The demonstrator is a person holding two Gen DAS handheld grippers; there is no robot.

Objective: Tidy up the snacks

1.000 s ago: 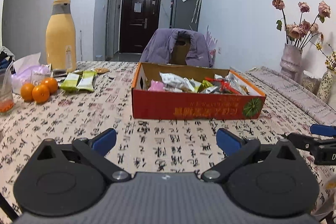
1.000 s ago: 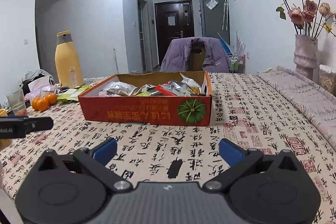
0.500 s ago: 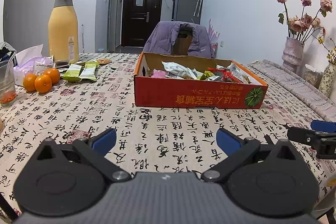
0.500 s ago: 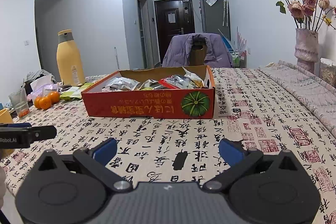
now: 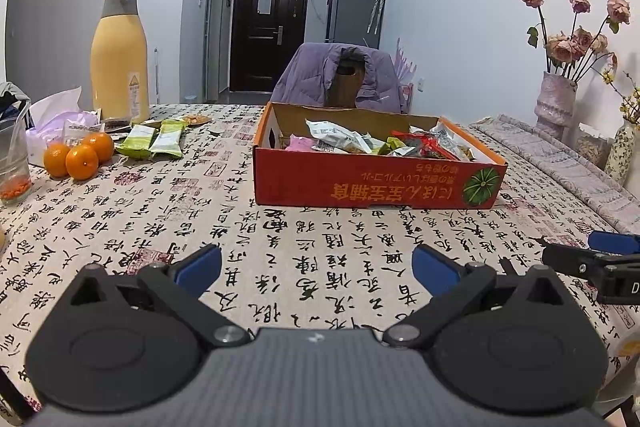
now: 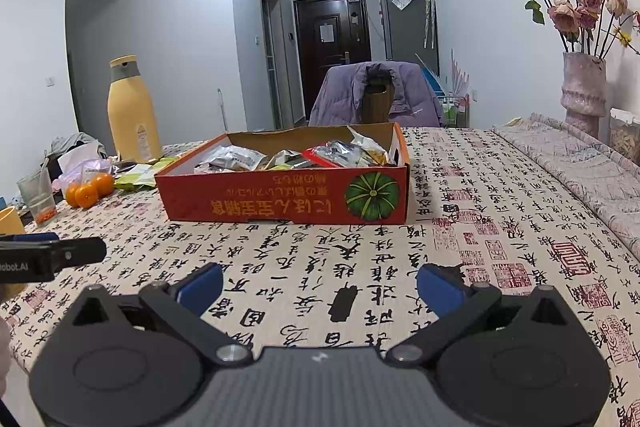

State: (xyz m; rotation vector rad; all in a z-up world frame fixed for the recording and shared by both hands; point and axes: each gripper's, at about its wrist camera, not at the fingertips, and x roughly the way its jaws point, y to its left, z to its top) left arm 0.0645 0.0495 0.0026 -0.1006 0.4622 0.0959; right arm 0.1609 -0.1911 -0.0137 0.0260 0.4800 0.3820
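Note:
A red cardboard box (image 5: 376, 183) (image 6: 288, 203) holding several snack packets (image 5: 344, 141) (image 6: 336, 153) stands in the middle of the table. Two green snack packets (image 5: 154, 143) (image 6: 136, 173) lie on the cloth to its left. My left gripper (image 5: 316, 267) hovers open over the cloth well in front of the box, nothing between its blue pads. My right gripper (image 6: 320, 283) is open too, empty, also short of the box. Each gripper's fingers show at the edge of the other's view, the right one's fingers (image 5: 580, 261) and the left one's fingers (image 6: 60, 253).
Three oranges (image 5: 78, 157), a tall yellow bottle (image 5: 118, 61), a glass (image 5: 14, 163) and a tissue bag sit at the left. A vase of dried roses (image 5: 556, 103) stands at the right. A chair with a purple jacket (image 5: 344, 79) is behind the table.
Both grippers have risen and pulled back a little from the box, so more of the cloth shows in front. Their jaws stay open and empty.

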